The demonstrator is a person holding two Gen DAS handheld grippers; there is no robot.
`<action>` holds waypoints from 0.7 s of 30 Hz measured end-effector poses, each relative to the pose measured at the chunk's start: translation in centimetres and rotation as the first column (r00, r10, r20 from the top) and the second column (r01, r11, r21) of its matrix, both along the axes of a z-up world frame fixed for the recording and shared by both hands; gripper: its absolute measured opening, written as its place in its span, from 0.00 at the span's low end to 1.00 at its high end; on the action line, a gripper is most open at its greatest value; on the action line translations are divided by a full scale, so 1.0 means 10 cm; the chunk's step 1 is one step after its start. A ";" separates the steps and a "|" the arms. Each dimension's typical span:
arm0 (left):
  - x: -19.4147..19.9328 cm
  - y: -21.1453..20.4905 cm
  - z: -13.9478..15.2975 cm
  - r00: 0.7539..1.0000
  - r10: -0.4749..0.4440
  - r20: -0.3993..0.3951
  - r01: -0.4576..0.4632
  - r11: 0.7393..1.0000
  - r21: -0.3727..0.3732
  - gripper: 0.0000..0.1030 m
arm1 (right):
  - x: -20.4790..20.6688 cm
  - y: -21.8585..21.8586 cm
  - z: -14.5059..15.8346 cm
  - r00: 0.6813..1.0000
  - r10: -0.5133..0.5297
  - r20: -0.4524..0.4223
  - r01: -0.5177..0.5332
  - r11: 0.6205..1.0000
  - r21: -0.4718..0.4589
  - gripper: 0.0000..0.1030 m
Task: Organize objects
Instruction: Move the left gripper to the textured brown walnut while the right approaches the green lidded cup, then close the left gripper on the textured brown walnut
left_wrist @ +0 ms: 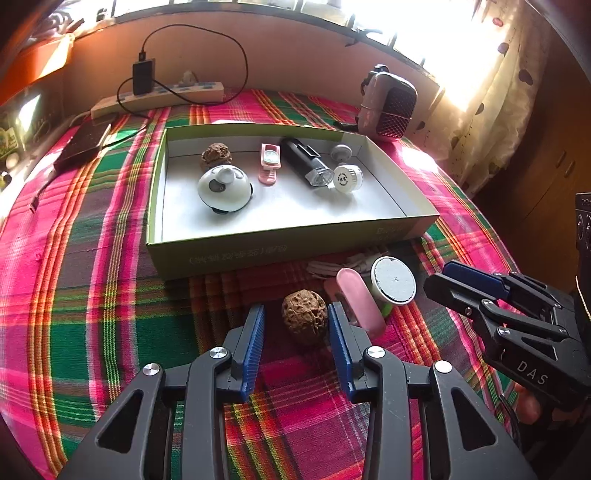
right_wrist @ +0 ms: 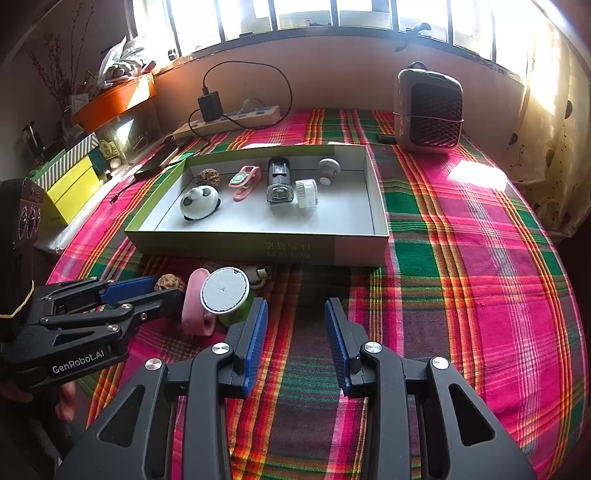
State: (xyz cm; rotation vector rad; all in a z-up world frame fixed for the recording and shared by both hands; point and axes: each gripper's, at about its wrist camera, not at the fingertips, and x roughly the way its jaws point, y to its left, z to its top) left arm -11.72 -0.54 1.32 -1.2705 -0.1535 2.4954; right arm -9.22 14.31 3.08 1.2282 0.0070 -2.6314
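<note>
I saw a table with a bright checked cloth [right_wrist: 480, 229] under a sunny window [right_wrist: 303, 14]. A flat box [left_wrist: 258, 251] sat near the table's middle with six small things inside, one a walnut. In front of the box lay a second walnut [left_wrist: 304, 321], one pink clip [left_wrist: 360, 302] and one white round lid [left_wrist: 393, 280]. My left gripper [left_wrist: 297, 328] stood released around the second walnut, pads not touching it. My right gripper [right_wrist: 295, 325] was released over bare cloth. I read "GenRobot.AI" on the left gripper and "DAS" on the right.
</note>
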 end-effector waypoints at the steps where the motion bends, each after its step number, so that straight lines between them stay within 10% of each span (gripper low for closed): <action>1: -0.01 -0.03 0.00 1.000 0.009 0.000 -0.009 1.000 0.003 0.30 | 0.00 -0.01 -0.01 1.000 0.007 0.004 -0.007 1.000 0.003 0.33; 21: -0.02 -0.35 0.00 0.993 0.120 -0.016 -0.120 0.993 -0.020 0.25 | 0.17 -0.44 -0.10 0.978 0.206 0.028 -0.205 0.978 -0.028 0.33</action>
